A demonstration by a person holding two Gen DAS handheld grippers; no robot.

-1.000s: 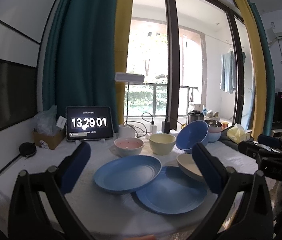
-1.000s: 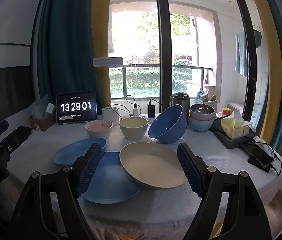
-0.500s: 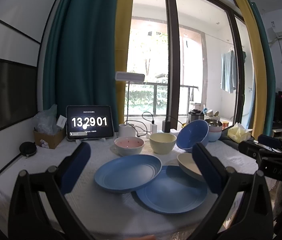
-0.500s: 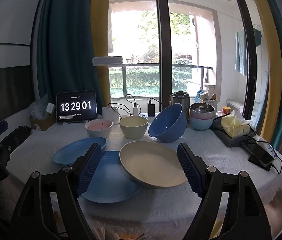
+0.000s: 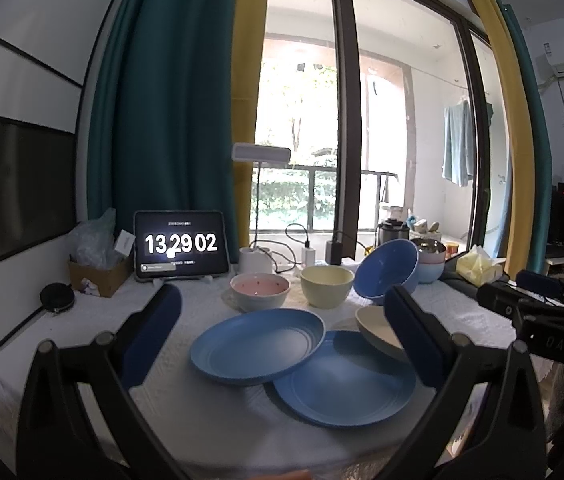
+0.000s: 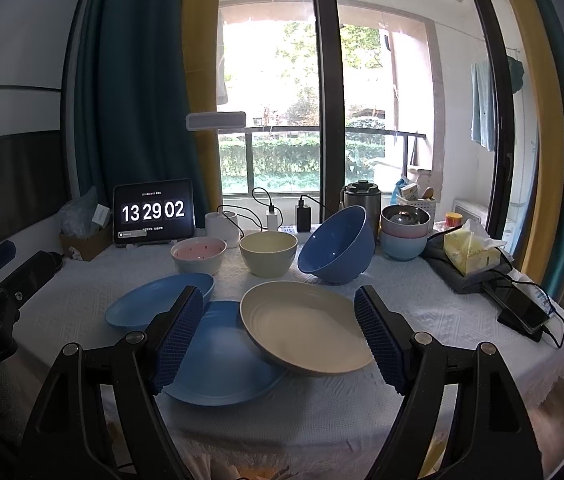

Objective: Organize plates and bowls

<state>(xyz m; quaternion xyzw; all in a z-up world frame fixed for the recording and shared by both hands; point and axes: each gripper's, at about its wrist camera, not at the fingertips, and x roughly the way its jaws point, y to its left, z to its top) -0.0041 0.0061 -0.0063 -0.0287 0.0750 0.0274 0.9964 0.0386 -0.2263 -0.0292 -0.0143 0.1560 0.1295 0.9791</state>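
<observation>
Left gripper [image 5: 282, 314]: fingers apart, blue plate [image 5: 257, 345] between, 12 o'clock.
Right gripper [image 6: 279, 330]: fingers apart, cream plate [image 6: 306, 330] between, untouched.

The tablet [image 6: 153, 211] shows "13 29 02"; the right gripper [image 5: 554, 320] body reads "DAS".

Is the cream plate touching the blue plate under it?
Touching. In the right wrist view the cream plate lies tilted, its left edge resting on the rim of the blue plate, with no gap visible between them.
</observation>
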